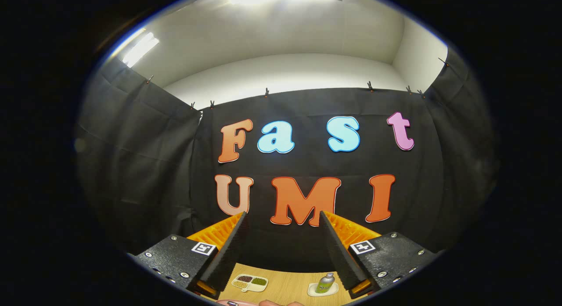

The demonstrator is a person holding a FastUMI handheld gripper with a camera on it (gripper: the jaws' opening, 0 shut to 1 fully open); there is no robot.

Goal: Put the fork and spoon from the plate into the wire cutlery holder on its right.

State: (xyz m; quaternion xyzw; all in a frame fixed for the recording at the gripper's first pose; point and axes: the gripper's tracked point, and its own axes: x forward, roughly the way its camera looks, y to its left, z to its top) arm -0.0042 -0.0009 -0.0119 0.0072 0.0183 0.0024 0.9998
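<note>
My gripper (282, 214) is open, its two black ridged fingers (228, 253) held wide apart with nothing between them. It is raised and aimed at the booth's black wall, well above the wooden table (285, 293). Below the fingers, at the very near edge of the table, shows a thin pink rim (237, 302), possibly the plate. Too little of it shows to tell what lies on it.
On the table beyond the fingers sit a small white divided dish of beans (249, 282) on the left and a small green bottle on a white saucer (325, 285) on the right. The black cloth wall stands close behind them.
</note>
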